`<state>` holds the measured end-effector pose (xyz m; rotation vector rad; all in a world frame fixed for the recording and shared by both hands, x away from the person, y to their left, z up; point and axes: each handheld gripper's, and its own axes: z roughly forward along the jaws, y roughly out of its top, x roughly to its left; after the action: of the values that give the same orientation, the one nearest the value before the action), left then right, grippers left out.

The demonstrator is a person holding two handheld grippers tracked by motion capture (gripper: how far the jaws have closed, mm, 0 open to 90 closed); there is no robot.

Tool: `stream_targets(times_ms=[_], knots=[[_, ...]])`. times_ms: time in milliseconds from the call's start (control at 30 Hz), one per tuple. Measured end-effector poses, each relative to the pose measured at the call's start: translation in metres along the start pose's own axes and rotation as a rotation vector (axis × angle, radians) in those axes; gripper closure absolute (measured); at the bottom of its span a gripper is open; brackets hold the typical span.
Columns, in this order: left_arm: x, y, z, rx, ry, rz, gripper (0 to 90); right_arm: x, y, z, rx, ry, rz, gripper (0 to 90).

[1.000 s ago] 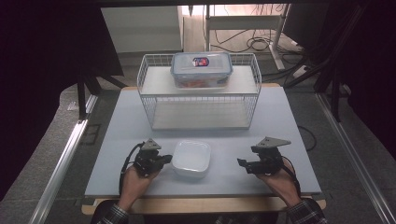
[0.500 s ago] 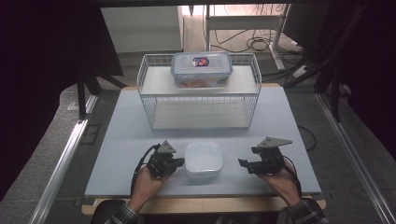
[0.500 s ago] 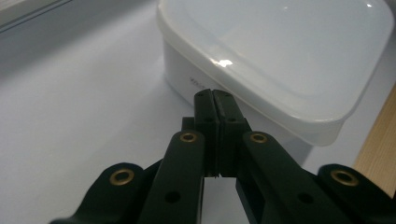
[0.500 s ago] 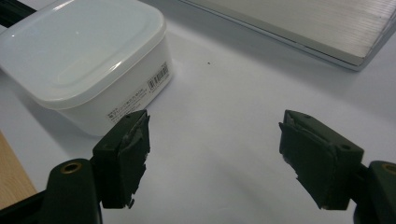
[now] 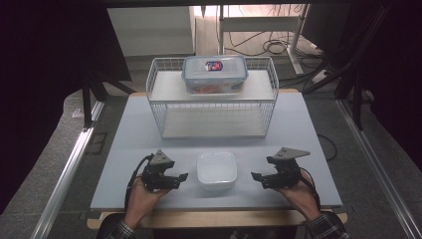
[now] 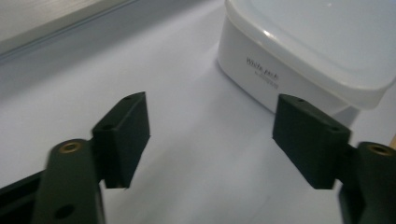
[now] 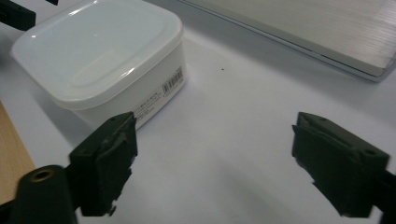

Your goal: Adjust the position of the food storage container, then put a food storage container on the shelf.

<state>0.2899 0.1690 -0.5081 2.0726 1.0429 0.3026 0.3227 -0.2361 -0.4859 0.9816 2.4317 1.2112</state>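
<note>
A white lidded plastic container (image 5: 216, 169) sits on the pale table (image 5: 298, 134) near its front edge, between the two grippers. My left gripper (image 5: 180, 178) rests on the table just left of it, open, its jaws pointing at the container's side without touching it. My right gripper (image 5: 257, 177) is open on the other side, a short gap away. In the left gripper view the container (image 6: 317, 51) lies ahead to the upper right of the open gripper (image 6: 212, 135). In the right gripper view the container (image 7: 98, 56) is ahead to the left of the open gripper (image 7: 215, 158).
A white wire rack (image 5: 159, 107) stands at the back of the table. On its top shelf sits a clear box with a blue-rimmed lid (image 5: 215, 73). The rack's base board (image 7: 327, 28) runs close behind the container. Cables lie on the floor beyond.
The white container has slid a little to the right. My left gripper went right alongside it, then drew back left and is now clear of it. The right gripper has barely moved.
</note>
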Motion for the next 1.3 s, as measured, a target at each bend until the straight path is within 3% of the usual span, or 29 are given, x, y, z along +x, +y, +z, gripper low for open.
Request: stream_targets(times_ms=[233, 400, 633, 767, 900, 1100, 1233, 1300], knots=[[0.004, 0.0, -0.005, -0.048, -0.031, -0.021, 12.1, 0.0, -0.001, 0.002, 0.002, 0.011, -0.003, 7.1], [0.005, 0.001, -0.006, -0.077, -0.048, -0.047, 8.2, 0.0, 0.0, 0.003, -0.012, 0.014, -0.003, 5.9], [0.0, 0.005, -0.002, -0.105, -0.066, -0.004, 3.8, 0.003, 0.005, 0.005, -0.017, 0.035, -0.011, 5.8], [-0.003, 0.008, 0.001, -0.082, -0.058, 0.011, 3.9, 0.006, 0.009, 0.007, -0.016, 0.04, -0.028, 5.9], [-0.004, 0.012, 0.0, -0.074, -0.056, -0.006, 4.7, 0.009, 0.014, 0.009, -0.02, 0.048, -0.035, 6.2], [-0.005, 0.019, -0.001, -0.083, -0.104, -0.031, 3.7, 0.016, 0.023, 0.015, -0.008, 0.05, -0.042, 5.9], [-0.01, 0.024, 0.004, -0.06, -0.107, -0.015, 5.3, 0.021, 0.027, 0.018, 0.011, 0.056, -0.054, 1.8], [-0.012, 0.027, 0.006, -0.046, -0.105, 0.004, 6.7, 0.022, 0.029, 0.019, 0.016, 0.072, -0.037, 1.6]])
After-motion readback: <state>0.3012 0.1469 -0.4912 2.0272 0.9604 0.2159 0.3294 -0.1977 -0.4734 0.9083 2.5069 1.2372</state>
